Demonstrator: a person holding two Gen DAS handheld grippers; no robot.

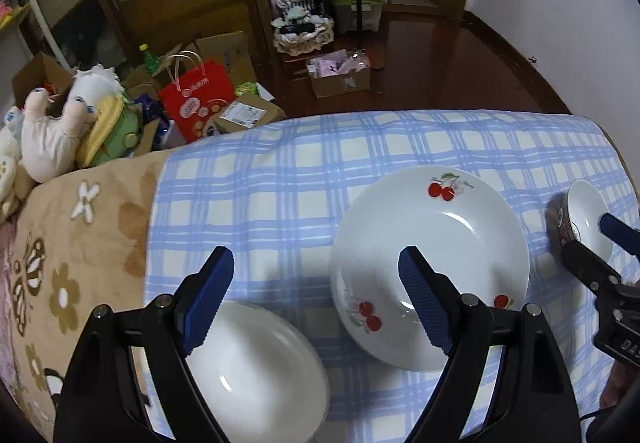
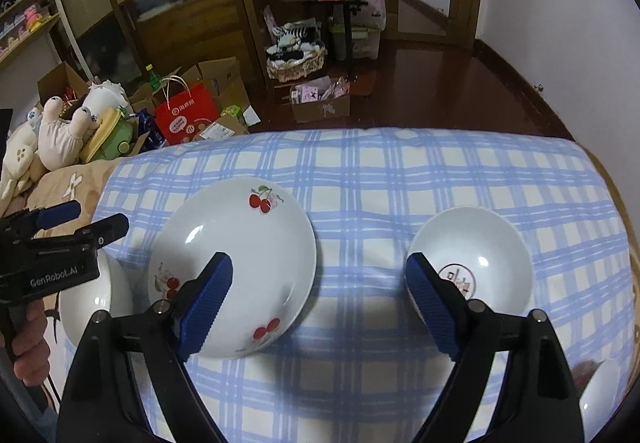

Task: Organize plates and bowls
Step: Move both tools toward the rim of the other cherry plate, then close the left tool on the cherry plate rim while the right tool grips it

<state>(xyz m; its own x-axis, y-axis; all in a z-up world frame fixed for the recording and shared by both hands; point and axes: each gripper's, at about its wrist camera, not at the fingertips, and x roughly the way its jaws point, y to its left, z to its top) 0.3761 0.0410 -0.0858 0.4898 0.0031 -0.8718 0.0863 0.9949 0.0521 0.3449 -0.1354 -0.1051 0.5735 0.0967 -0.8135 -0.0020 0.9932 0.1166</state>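
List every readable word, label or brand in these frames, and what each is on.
"GenRobot.AI": side of the left gripper, right wrist view.
Red mark inside the bowl: too blurred to read.
Red paper bag print: too small to read.
"DAS": body of the right gripper, cut off.

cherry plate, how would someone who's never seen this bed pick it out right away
Start at the blue-and-white checked cloth spread over the bed. Three white dishes sit in a row on it, and the cherry plate is the middle and widest one. It alone has red cherry sprigs around its rim; the plain bowl has no print, and the small bowl has a round red mark inside.
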